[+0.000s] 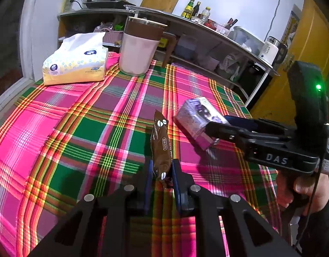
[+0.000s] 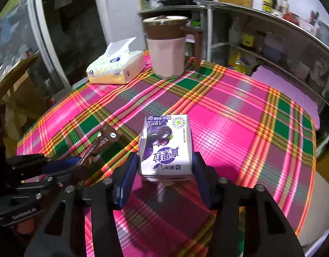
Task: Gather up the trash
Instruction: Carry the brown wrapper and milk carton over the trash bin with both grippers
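Observation:
A brown coffee sachet [image 1: 160, 141] sticks up from my left gripper [image 1: 162, 172], whose blue pads are shut on its lower end; the same sachet [image 2: 104, 141] and left gripper [image 2: 78, 162] show at the left of the right wrist view. A purple and white drink carton [image 2: 165, 147] lies on the plaid tablecloth [image 2: 239, 132] with its straw end toward me. My right gripper [image 2: 164, 167] straddles the carton, and both pads rest against its sides. In the left wrist view the carton [image 1: 196, 115] sits at the tip of the right gripper [image 1: 217, 128], held by a hand.
A tissue pack [image 1: 75, 64] and a pink mug with a brown lid [image 1: 138, 49] stand at the table's far side. Behind them runs a metal shelf [image 1: 207, 32] with pots and bottles. The table edge drops off to the right [image 2: 314, 150].

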`<state>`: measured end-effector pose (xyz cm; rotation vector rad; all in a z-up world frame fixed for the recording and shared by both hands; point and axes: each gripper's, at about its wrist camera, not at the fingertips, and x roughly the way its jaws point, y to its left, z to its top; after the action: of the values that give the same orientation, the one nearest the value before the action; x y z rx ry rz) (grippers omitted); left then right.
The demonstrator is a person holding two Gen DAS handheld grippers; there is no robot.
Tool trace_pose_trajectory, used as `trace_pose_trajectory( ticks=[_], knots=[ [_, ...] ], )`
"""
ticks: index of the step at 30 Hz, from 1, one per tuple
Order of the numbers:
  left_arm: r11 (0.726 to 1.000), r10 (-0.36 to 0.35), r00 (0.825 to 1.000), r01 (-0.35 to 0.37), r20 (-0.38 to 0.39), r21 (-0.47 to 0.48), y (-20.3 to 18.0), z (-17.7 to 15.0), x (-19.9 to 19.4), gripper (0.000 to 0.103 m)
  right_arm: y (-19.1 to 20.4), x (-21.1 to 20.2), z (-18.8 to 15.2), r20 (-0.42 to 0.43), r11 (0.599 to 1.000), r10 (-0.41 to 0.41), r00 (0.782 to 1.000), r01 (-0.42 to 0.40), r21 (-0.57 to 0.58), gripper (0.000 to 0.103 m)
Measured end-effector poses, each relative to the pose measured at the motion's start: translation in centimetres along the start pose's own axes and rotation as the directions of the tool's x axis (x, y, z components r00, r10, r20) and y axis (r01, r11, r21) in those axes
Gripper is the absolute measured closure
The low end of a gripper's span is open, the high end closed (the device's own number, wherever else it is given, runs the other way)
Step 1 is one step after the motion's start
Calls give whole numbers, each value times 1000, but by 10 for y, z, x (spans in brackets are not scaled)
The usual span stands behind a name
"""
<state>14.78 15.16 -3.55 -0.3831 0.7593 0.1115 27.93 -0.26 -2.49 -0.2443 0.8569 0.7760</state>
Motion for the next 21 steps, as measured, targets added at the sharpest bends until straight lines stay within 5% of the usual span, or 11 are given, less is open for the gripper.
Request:
trace_pose_trajectory(
  ticks=[21],
  knots=[
    [988,-86,996,85,1,125,-70,-26,-39,85,0,-109,-73,102,980,-116,988,97,176,51]
  ],
)
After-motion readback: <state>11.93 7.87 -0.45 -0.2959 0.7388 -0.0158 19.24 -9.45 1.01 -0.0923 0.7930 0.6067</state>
